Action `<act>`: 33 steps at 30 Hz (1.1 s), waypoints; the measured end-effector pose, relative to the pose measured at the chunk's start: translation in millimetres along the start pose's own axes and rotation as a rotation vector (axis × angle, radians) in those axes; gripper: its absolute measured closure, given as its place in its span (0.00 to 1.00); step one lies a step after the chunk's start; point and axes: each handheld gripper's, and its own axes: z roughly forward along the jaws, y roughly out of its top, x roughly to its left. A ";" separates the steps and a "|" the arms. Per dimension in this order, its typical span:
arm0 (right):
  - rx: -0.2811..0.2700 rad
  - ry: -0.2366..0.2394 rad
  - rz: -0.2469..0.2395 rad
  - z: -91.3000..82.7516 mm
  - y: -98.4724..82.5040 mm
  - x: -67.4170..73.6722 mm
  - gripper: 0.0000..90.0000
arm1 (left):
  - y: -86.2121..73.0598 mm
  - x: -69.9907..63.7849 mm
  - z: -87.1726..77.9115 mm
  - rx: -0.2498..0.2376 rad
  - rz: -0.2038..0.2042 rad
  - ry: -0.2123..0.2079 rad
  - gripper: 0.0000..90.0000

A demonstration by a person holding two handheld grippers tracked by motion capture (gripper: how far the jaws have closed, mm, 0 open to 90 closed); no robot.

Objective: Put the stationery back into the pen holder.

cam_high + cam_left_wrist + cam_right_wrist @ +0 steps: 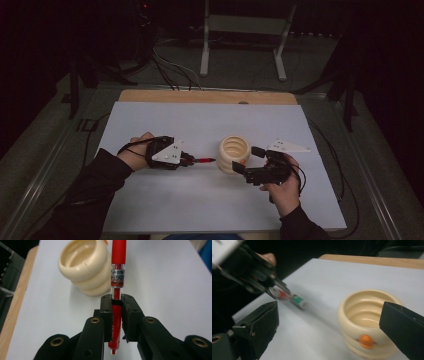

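On the pale tabletop [165,200], the left tool [189,160] pinches a red plastic pen [204,160], long way pointing to 3 o'clock at the cream ribbed cup [233,154] just beside its tip. Right tool [248,161], at the cup's 3 o'clock, is spread wide w/ nothing in it.

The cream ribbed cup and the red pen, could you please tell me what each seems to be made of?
The cream ribbed cup looks like glazed ceramic or possibly glossy plastic: smooth stacked rings with a soft sheen and a thick rim. The red pen looks like plastic: a shiny red barrel with a clear section that carries a printed label, clamped in the left gripper.
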 end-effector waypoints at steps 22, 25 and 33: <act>-0.006 -0.076 -0.030 -8.1 -32.2 -21.6 0.02 | 25.4 29.9 1.4 -0.238 -0.218 0.031 0.90; -0.007 -0.076 -0.029 -7.9 -33.5 -22.0 0.02 | 29.3 33.3 2.6 -0.272 -0.246 0.036 0.90; -0.026 -0.067 -0.014 -10.3 -33.5 -23.5 0.02 | 39.7 41.3 9.6 -0.332 -0.317 0.061 0.90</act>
